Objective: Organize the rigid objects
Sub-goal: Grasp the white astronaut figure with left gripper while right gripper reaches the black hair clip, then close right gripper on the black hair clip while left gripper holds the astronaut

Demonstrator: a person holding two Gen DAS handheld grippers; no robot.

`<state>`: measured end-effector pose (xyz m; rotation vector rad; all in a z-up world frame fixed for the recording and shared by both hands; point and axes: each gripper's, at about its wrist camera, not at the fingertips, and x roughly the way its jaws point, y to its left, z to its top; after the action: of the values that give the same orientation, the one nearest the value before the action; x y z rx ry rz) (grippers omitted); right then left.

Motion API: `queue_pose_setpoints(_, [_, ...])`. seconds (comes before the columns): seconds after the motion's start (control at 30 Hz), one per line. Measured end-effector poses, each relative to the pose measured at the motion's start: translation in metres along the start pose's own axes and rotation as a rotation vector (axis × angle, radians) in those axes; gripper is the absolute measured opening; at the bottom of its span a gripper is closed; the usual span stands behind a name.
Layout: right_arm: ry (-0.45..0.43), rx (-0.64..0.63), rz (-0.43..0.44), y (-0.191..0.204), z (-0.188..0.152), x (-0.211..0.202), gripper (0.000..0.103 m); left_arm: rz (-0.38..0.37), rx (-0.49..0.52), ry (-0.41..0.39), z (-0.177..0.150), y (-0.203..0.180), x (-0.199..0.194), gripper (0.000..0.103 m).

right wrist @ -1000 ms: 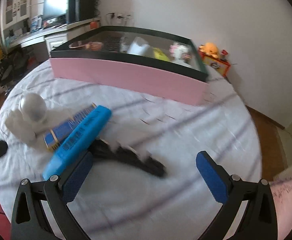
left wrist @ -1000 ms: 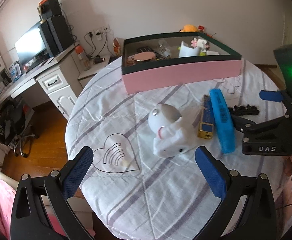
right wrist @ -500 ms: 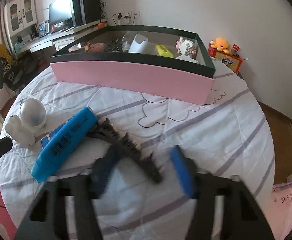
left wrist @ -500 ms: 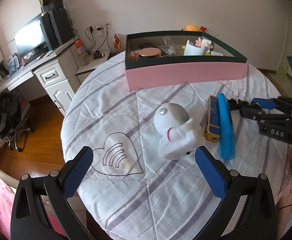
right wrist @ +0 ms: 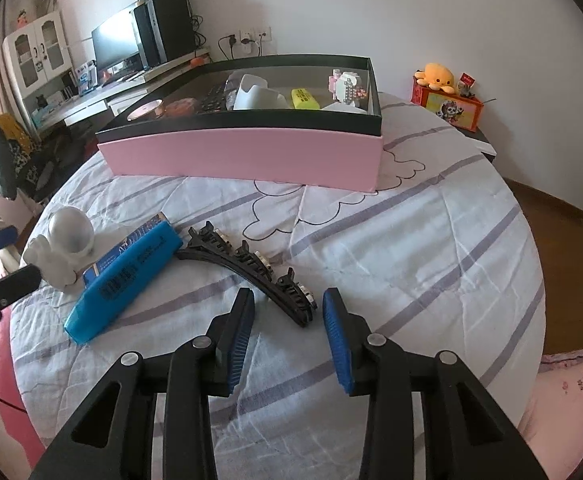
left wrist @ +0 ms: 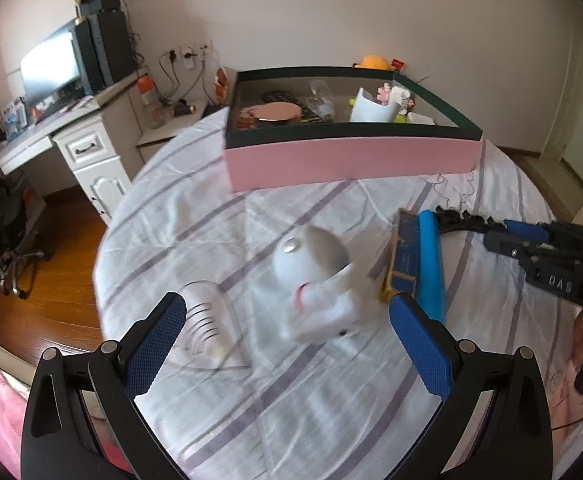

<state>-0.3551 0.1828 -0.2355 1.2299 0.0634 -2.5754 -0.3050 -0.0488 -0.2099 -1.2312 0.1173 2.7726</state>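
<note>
While pointing down at the round counter (right wrist: pixel 431 240) under its white cloth with lilac stripes, had the right gripper (right wrist: pixel 289 320) narrowed but not clenched. Had just been closing its fingers, with the near end of the black toothed plastic hair clip (right wrist: pixel 251 268) between the blue pads. Showed a gap of cloth on either side of that end, so pressed on nothing. Found the rest of the clip curving away ahead and to the left of those fingers, its far tip just beside the bright blue oblong plastic case (right wrist: pixel 127 276). Placed that case further left of the right fingers, side by side with a dark blue, gold-edged harmonica (left wrist: pixel 405 256), touching or nearly so.

Held the left gripper (left wrist: pixel 287 344) released, fingers spread wide and gripping nothing. Had the white astronaut figurine with a grey domed helmet (left wrist: pixel 315 280) lying just ahead of them, roughly between the two pads but apart from both, blurred in that view. Had the near end of the blue case close beside the right-hand finger of that pair; could not tell whether touching.

Showed, well beyond both pairs of fingers, the long pink cardboard box with a dark green rim (right wrist: pixel 251 152) on the far part of the counter. Contained a white cup, a yellow block, a small pink-and-white toy and a round copper-coloured lid among other items.
</note>
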Motion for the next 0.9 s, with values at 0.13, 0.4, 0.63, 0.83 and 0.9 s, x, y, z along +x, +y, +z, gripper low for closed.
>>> queue_pose_setpoints(0.13, [-0.005,0.001,0.021,0.001,-0.001,0.0,0.045,0.013,0.002,0.011,0.003,-0.005,0.019,0.094])
queue_pose_setpoints(0.4, [-0.019,-0.002,0.024,0.0,0.0,-0.001,0.049,-0.027,-0.004,0.042,-0.001,0.001,0.032,0.057])
queue_pose_setpoints(0.63, [0.003,-0.179,-0.021,0.02,0.016,0.016,0.049,-0.028,0.011,0.05,0.0,0.008,0.031,0.057])
queue_pose_setpoints(0.83, [0.032,-0.258,0.006,0.03,0.02,0.017,0.034,-0.027,0.016,0.05,0.003,0.008,0.031,0.057])
queue_pose_setpoints(0.9, [0.041,-0.251,0.023,0.031,0.016,0.016,0.019,-0.02,0.015,0.052,0.004,0.008,0.031,0.057])
